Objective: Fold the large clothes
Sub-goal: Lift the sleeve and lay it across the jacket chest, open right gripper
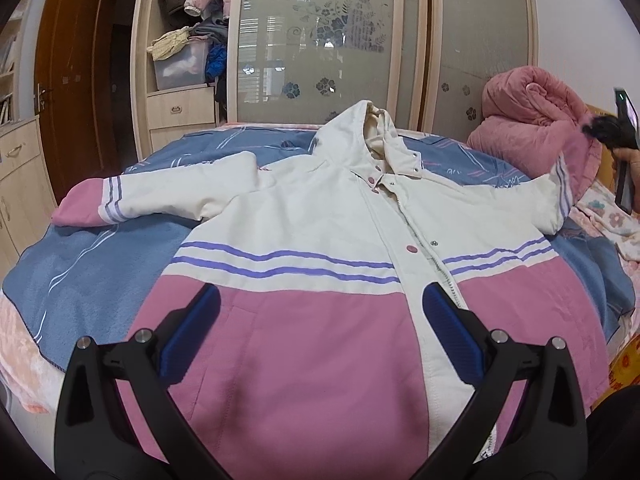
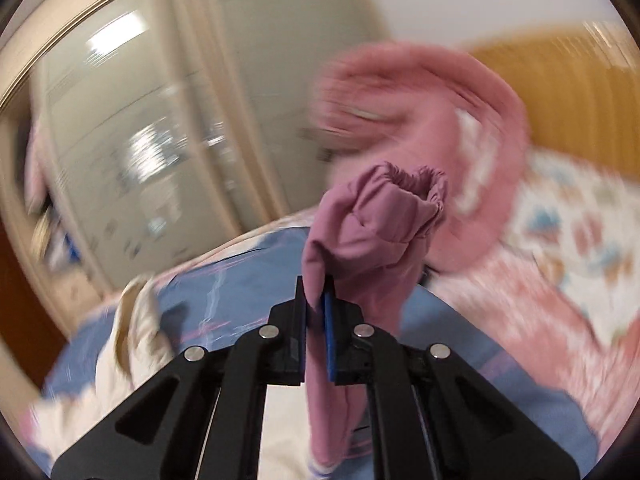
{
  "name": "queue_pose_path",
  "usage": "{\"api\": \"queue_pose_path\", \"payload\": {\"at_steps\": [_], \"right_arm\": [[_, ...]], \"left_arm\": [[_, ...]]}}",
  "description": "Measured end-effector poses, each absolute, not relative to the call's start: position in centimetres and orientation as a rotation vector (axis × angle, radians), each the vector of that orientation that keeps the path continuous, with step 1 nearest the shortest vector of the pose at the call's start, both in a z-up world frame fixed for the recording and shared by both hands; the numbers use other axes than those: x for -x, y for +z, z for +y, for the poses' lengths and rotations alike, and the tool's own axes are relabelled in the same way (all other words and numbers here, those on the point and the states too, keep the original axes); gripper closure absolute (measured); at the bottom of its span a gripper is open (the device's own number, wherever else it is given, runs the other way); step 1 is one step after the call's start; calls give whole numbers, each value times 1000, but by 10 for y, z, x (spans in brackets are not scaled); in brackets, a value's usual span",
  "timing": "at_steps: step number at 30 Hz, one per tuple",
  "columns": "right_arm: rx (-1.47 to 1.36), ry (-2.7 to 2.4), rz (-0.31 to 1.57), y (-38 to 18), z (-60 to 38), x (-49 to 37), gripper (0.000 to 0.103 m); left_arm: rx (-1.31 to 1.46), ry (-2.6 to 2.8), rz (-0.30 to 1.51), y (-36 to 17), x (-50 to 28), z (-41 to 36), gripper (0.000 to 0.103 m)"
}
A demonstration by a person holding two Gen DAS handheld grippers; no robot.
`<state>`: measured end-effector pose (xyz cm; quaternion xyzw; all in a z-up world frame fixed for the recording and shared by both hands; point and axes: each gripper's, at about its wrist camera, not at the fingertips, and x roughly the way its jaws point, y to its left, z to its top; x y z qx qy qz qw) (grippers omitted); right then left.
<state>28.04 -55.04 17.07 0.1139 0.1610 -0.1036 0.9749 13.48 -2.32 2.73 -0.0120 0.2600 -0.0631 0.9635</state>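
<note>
- Left wrist view: a big hooded jacket (image 1: 320, 240) lies flat, front side up, on a blue blanket (image 1: 80, 272) that covers the bed.
- The jacket is cream on top and pink at the bottom, with purple stripes across the chest.
- Its hood (image 1: 368, 136) points away toward the wardrobe (image 1: 360, 40), which has frosted doors with flower shapes.
- One sleeve (image 1: 160, 196) lies stretched out flat to the left side of the picture. Its end is pink.
- The other sleeve (image 1: 556, 196) is lifted up at the right side of the picture, and the right gripper (image 1: 616, 132) is seen there, dark and small.
- The left gripper (image 1: 320, 308) hangs just over the pink bottom part of the jacket. Its blue fingers (image 1: 440, 312) are spread wide apart and hold nothing.
- A rolled-up pink quilt (image 1: 536, 120) sits at the far right end of the bed.
- Right wrist view: this picture is blurry.
- The right gripper (image 2: 316, 300) has its two fingers pressed together on the pink cuff (image 2: 376, 220) of the sleeve. The cuff bunches up above the fingertips, and more pink cloth hangs down between the arms of the tool.
- Behind the cuff is the pink quilt (image 2: 420, 100), and below it the blue blanket (image 2: 240, 272).
- A bit of cream jacket (image 2: 136, 328) shows low on the left.
</note>
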Motion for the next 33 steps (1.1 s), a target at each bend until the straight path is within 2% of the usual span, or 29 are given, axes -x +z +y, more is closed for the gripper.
{"api": "queue_pose_path", "payload": {"at_steps": [5,10,15,16,17,19,21,22,23,28,33], "right_arm": [[-7,-20,376,155,-440,-292,96],[165,139,530,84,-345,-297,96],[188,182,687,23,-309,-298,95],[179,182,722,15,-306,-300,82],[158,195,746,8,-306,-298,60],[105,205,668,16,-307,-281,54],[13,218,584,32,-310,-254,35],[-45,212,540,39,-314,-240,19],[-93,201,508,44,-318,-224,8],[-120,34,547,51,-333,-147,2],[-131,-89,571,39,-351,-86,1]], "left_arm": [[35,-130,507,33,-129,-19,2],[41,-122,498,36,-126,-15,2],[56,-115,509,35,-128,-10,2],[55,-114,508,36,-128,-10,2],[53,-113,507,36,-128,-10,2],[50,-111,508,36,-129,-11,2],[47,-108,507,35,-128,-11,2],[46,-109,506,35,-128,-11,2],[44,-110,505,36,-128,-12,2],[28,-117,544,26,-132,-18,2],[8,-117,613,15,-137,-28,2]]}}
